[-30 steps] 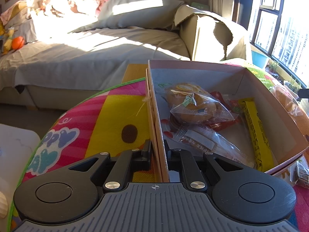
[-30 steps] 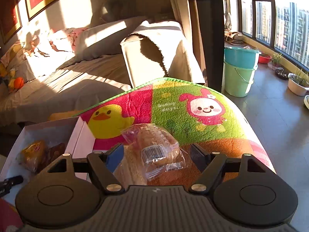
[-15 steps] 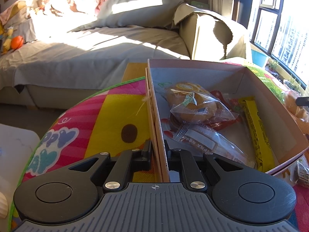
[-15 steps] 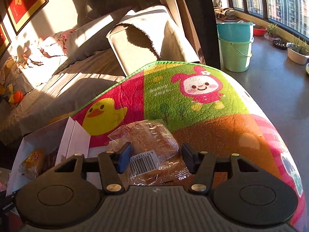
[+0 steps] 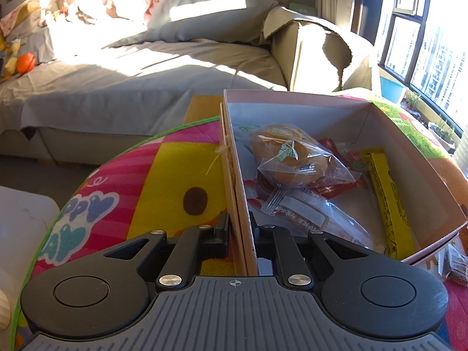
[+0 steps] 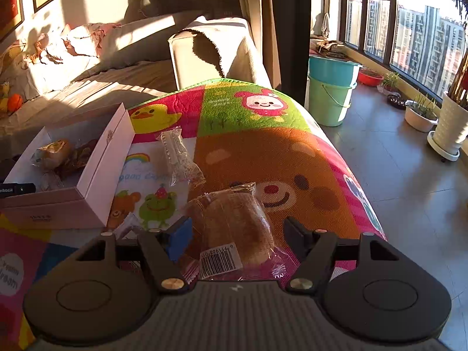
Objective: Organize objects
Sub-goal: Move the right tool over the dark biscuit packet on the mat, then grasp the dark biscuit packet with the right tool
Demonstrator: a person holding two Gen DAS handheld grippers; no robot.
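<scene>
Box: an open pink cardboard box sits on a bright cartoon play mat spread over a table.
Box contents: a round bun in clear wrap lies on top; beneath it a flat clear packet with a white label and a red wrapper; a long yellow bar lies along the right wall.
Left gripper: pressed together, pinching the box's near left wall.
Right gripper: jaws have just been opening; they now stand spread with a wrapped bread loaf lying on the mat between them. The blue pad sits just beside its wrapper; the other pad is clear of it.
Loaf's place: outside the box, to its right, barcode label facing the camera.
Other snack: a clear packet lies on the mat just beside the box's right wall.
Buckets: two stacked, teal over green, on the floor beyond the mat; contents hidden.
</scene>
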